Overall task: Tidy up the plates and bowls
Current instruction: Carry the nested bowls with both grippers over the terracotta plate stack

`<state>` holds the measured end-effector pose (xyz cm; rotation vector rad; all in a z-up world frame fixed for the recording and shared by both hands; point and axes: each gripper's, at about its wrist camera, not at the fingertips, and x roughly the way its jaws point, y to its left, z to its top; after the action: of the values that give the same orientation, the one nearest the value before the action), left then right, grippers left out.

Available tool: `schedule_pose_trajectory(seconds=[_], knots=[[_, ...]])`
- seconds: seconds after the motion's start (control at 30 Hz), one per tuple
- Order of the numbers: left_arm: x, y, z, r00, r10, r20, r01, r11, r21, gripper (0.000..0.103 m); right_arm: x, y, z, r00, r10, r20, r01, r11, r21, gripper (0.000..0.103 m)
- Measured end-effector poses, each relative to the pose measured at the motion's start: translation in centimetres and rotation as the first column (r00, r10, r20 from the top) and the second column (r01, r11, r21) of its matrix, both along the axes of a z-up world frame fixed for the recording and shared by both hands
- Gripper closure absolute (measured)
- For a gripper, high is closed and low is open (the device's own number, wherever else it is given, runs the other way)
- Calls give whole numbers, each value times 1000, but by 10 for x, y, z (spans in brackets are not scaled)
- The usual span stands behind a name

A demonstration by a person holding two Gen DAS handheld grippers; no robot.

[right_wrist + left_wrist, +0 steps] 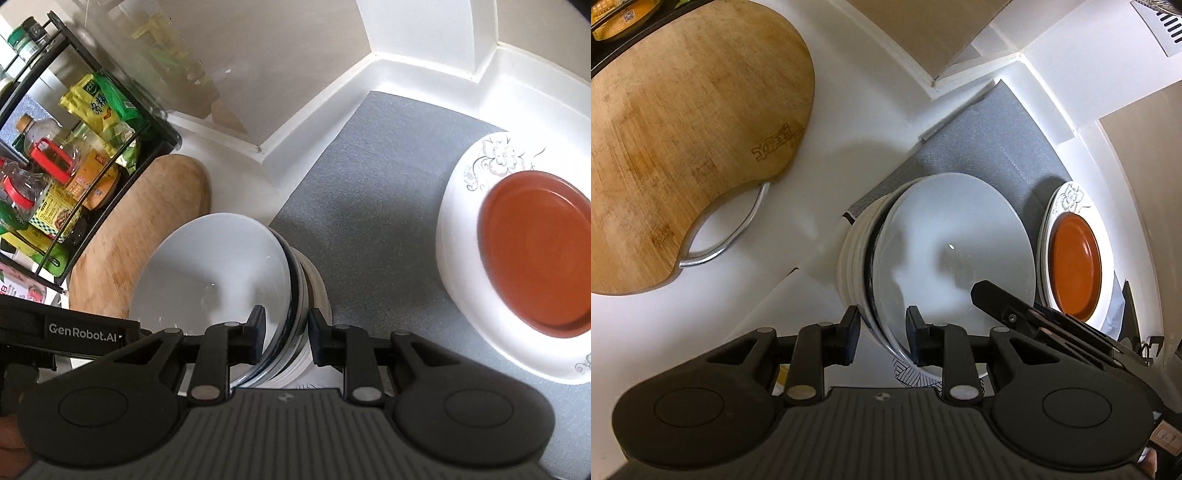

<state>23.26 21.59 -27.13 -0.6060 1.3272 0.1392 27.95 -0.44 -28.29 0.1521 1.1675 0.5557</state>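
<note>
White countertop (849,110) ran into a corner, edged by a low white raised lip (317,99). Beige wall (280,48) rose above it; white wall panels sat to the right. Grey mat (369,177) lay flat on the counter in the corner. Round wooden cutting board (683,129) with a metal handle (738,229) lay to the left of the mat. Black wire rack (74,147) of bottles and seasoning packets stood beside the board. Strong light washed the right wall.

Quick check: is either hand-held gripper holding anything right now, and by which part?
Both straddle the rim of the bowl stack: left hand-held gripper on one side, right hand-held gripper on the opposite side. Whether either is clamped cannot be told.
</note>
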Motion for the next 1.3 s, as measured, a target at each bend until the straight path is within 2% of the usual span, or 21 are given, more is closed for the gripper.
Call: schedule_pose_trajectory(seconds=[0.13, 0.37, 0.43, 0.47, 0.53, 0.57, 0.67, 0.77, 0.83, 0.87, 0.9, 0.93, 1.03, 1.1, 1.17, 1.23, 1.3], knots=[[0, 7, -2, 1000, 11, 4, -11, 999, -35, 71, 4, -11, 2, 1000, -13, -25, 14, 999, 44, 75], [0, 12, 0, 1000, -1, 19, 1, 999, -44, 71, 16, -34, 13, 998, -65, -22, 67, 993, 100, 75], [1, 13, 2, 999, -12, 37, 13, 1000, -28, 72, 20, -34, 13, 998, -56, -19, 57, 993, 106, 84], [1, 13, 4, 998, -23, 59, 23, 1000, -5, 72, 21, -32, 13, 999, -45, -18, 47, 993, 105, 92], [1, 11, 8, 995, -52, 80, 49, 998, 38, 72, 21, -30, 12, 999, -39, -12, 40, 993, 111, 95], [1, 11, 8, 995, -55, 81, 53, 998, 32, 72, 21, -29, 11, 999, -35, -19, 37, 992, 119, 98], [0, 16, 7, 995, -48, 83, 49, 999, -4, 72, 20, -29, 9, 999, -43, -32, 47, 991, 124, 98], [0, 25, 10, 994, -32, 104, 33, 999, -12, 71, 20, -34, 9, 996, -70, -55, 77, 987, 138, 93], [4, 28, 6, 994, -44, 103, 47, 999, -27, 69, 22, -38, 6, 995, -78, -70, 88, 984, 153, 80], [7, 30, 1, 994, -44, 99, 49, 998, -40, 66, 23, -40, 4, 993, -83, -82, 95, 983, 159, 67], [10, 32, -5, 995, -45, 88, 50, 997, -53, 63, 25, -42, 2, 991, -91, -95, 106, 980, 166, 58], [13, 33, -13, 996, -47, 69, 52, 996, -66, 57, 26, -44, -2, 989, -94, -110, 113, 977, 180, 57], [18, 33, -31, 998, -51, 33, 55, 992, -117, 54, 30, -48, -20, 977, -111, -185, 153, 962, 228, 50], [19, 31, -39, 997, -69, 41, 73, 989, -127, 52, 30, -51, -36, 963, -129, -237, 187, 952, 244, 49], [19, 28, -45, 994, -87, 67, 96, 985, -142, 43, 29, -53, -51, 944, -146, -296, 227, 938, 262, 48], [17, 28, -48, 994, -77, 72, 87, 985, -152, 43, 26, -53, -63, 927, -154, -341, 262, 918, 298, 48], [15, 28, -45, 993, -90, 74, 99, 985, -141, 49, 23, -54, -72, 918, -160, -363, 289, 898, 333, 49]])
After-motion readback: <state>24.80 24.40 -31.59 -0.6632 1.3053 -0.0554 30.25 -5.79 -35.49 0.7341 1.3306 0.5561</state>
